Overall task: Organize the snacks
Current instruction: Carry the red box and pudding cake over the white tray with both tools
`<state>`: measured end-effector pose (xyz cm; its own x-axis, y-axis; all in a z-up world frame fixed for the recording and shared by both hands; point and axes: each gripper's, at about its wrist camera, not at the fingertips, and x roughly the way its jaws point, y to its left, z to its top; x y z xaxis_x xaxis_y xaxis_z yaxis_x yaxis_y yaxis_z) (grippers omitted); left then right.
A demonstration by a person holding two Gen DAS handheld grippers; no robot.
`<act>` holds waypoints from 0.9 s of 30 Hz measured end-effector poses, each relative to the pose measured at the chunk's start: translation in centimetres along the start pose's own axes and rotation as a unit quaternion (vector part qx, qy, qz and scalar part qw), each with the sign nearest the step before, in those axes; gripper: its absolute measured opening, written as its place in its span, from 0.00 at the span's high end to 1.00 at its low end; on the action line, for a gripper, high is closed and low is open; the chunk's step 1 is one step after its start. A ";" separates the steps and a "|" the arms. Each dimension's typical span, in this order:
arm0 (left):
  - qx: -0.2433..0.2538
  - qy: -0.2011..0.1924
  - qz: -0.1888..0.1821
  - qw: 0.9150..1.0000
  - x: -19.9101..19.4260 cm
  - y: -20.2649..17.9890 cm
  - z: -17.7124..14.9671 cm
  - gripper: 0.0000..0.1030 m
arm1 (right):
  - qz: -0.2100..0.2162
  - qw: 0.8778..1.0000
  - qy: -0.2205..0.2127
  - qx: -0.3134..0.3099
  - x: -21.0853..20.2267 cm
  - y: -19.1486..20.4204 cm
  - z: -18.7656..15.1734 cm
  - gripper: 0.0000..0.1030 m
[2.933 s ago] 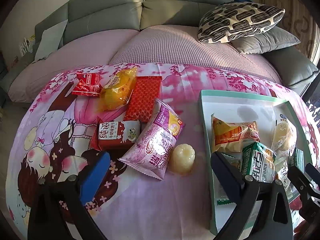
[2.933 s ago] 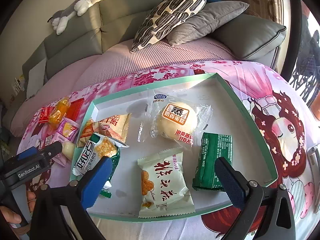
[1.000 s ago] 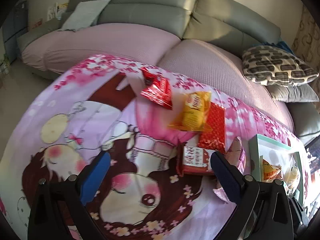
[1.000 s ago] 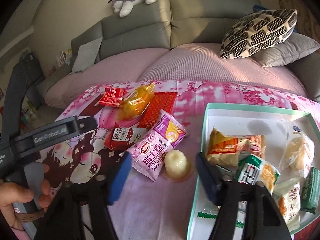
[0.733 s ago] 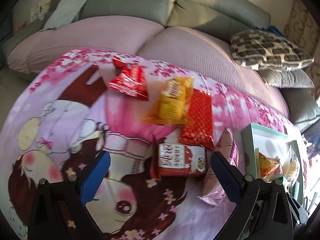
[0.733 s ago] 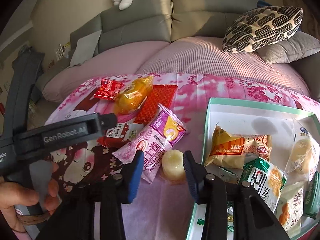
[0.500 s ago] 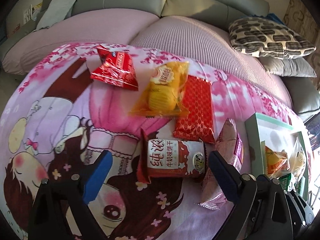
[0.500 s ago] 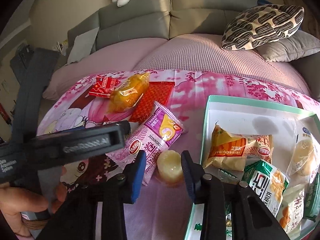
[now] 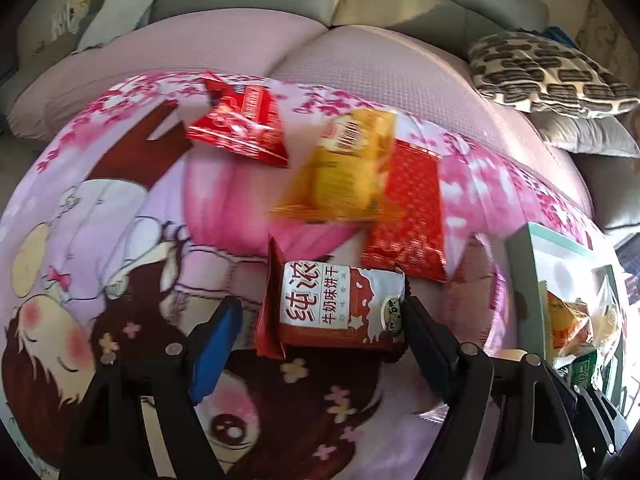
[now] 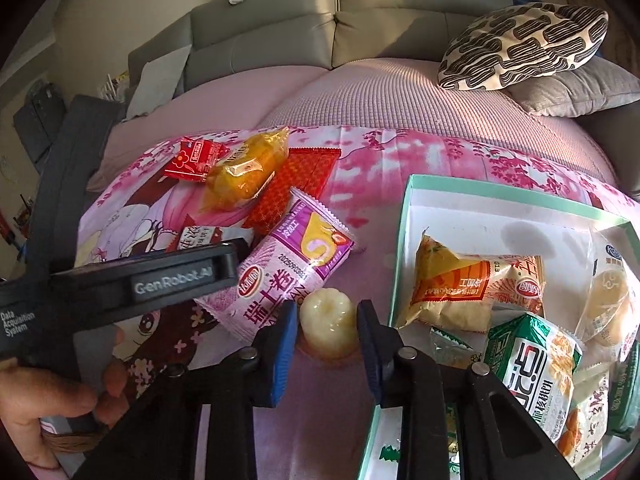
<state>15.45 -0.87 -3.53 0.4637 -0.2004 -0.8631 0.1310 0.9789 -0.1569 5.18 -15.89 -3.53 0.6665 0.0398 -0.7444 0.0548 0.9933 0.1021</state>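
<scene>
My left gripper (image 9: pixel 320 328) is open, its fingers on either side of a red-and-white biscuit pack (image 9: pixel 336 308) lying on the pink cartoon cloth (image 9: pixel 120 248). The right finger touches the pack's end. My right gripper (image 10: pixel 326 326) is partly closed around a pale jelly cup (image 10: pixel 328 320), with small gaps on both sides. A purple roll pack (image 10: pixel 292 264) lies just left of it. The green-rimmed white tray (image 10: pixel 404 232) at right holds several snack packs.
Behind the biscuit pack lie a yellow cake pack (image 9: pixel 344 172), a flat red pack (image 9: pixel 412 212) and a small red pack (image 9: pixel 240 124). A grey sofa (image 10: pixel 360 20) with a patterned cushion (image 10: pixel 524 44) stands beyond. The left gripper body (image 10: pixel 120 280) crosses the right wrist view.
My left gripper swung left, then came down over the biscuit pack and narrowed. My right gripper left the tray, moved to the jelly cup and narrowed around it.
</scene>
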 end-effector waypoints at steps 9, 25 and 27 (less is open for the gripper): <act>-0.022 -0.002 0.026 0.999 -0.4 2.3 0.2 0.21 | -0.003 1.000 0.001 -0.005 0.1 0.0 -0.1 0.69; -0.006 0.003 0.024 1.000 -0.2 1.5 0.1 0.31 | -0.047 0.998 -0.007 -0.041 0.7 1.0 -0.2 0.69; -0.005 0.003 0.021 1.000 -0.2 1.5 0.1 0.33 | -0.047 0.998 -0.009 -0.039 0.8 1.0 -0.1 0.69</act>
<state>15.66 0.60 -3.51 0.4631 -0.1583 -0.8721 0.1026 0.9869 -0.1247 5.65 -14.84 -4.10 0.6743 -0.0556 -0.7364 0.0597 0.9980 -0.0206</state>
